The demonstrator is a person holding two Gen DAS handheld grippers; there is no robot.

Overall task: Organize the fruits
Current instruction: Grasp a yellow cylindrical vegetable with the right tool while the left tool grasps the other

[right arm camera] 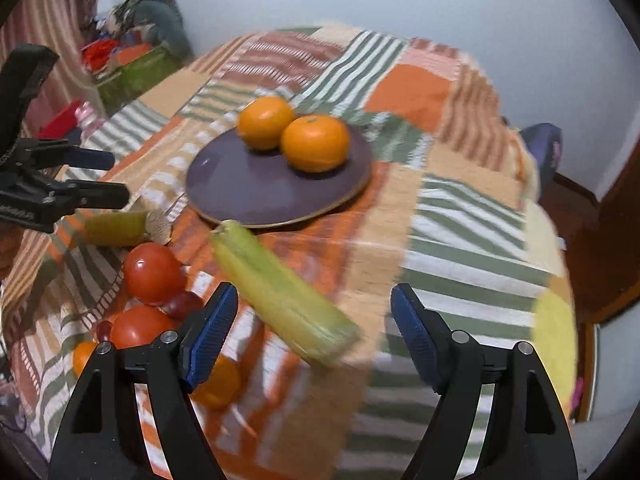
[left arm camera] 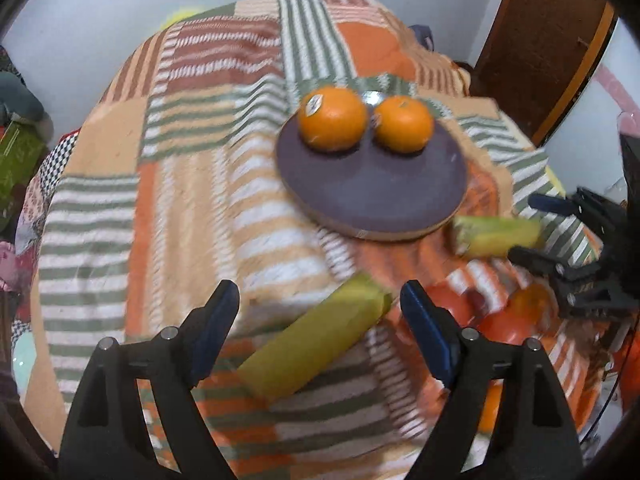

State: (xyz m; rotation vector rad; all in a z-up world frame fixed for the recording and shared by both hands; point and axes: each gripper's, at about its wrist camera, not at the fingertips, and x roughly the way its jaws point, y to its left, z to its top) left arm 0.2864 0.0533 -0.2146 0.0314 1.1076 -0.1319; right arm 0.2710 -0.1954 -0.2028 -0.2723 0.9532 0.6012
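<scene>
While two oranges (right arm camera: 294, 136) sit on the purple plate (right arm camera: 240, 196), both grippers' fingers (left arm camera: 218, 312) (right arm camera: 214, 320) gape apart, holding nothing.

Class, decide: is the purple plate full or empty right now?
Partly filled: the purple plate holds two oranges at its far side; its near half is bare.

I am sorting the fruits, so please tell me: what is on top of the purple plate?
Two oranges sit side by side on the far part of the purple plate; the near part is bare. The plate surface under the oranges is covered.
</scene>
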